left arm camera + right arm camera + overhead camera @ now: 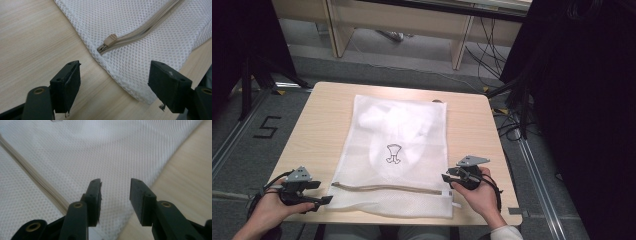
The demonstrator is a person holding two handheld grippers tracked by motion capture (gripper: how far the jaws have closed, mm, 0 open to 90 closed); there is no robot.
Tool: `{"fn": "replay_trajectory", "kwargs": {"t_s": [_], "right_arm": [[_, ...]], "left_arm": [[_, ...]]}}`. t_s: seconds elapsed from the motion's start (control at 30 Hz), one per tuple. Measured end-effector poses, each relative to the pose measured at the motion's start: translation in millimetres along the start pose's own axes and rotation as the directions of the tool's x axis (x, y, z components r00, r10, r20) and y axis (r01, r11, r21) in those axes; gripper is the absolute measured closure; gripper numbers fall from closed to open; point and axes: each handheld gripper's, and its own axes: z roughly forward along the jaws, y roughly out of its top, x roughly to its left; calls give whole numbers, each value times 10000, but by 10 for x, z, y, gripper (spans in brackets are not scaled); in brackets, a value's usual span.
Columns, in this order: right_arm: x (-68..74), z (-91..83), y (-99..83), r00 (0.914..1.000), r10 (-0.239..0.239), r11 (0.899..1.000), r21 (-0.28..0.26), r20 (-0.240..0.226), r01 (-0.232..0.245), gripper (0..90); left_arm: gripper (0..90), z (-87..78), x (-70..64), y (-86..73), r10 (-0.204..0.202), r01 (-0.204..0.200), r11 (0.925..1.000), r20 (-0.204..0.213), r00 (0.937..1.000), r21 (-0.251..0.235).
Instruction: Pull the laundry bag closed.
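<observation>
A white mesh laundry bag point(397, 150) lies flat on the wooden table point(322, 125), with white clothing and a small black-outlined print point(393, 153) showing through it. A beige zipper point(387, 188) runs across its near end, and its pull point(110, 40) sits at the left end. My left gripper point(323, 192) hovers just left of the bag's near left corner, jaws wide open around nothing point(113, 86). My right gripper point(447, 179) is at the bag's right edge near the zipper's right end, jaws partly open over the mesh point(115, 195), holding nothing.
The table's near edge point(412, 220) lies close below the bag. Bare wood flanks the bag on both sides. Beyond the table are a grey floor, cables point(507, 115) and light wooden furniture legs point(459, 45). Dark curtains stand left and right.
</observation>
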Motion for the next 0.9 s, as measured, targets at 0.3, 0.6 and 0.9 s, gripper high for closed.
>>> {"fn": "replay_trajectory", "kwargs": {"t_s": [0.3,0.6,0.9], "right_arm": [[283,46,219,9930,-972,9898,-1109,-677,893,617],[611,297,515,9735,-1719,9821,-1033,-1505,1575,613],[1015,598,831,9362,-2801,9583,-1196,-2123,2596,648]], "left_arm": [[250,22,-18,-9,-78,77,9999,-67,9999,-131],[249,44,-35,-15,-392,392,9989,-8,9992,-254],[249,46,-33,-17,-364,363,9992,-47,9993,-182]]}}
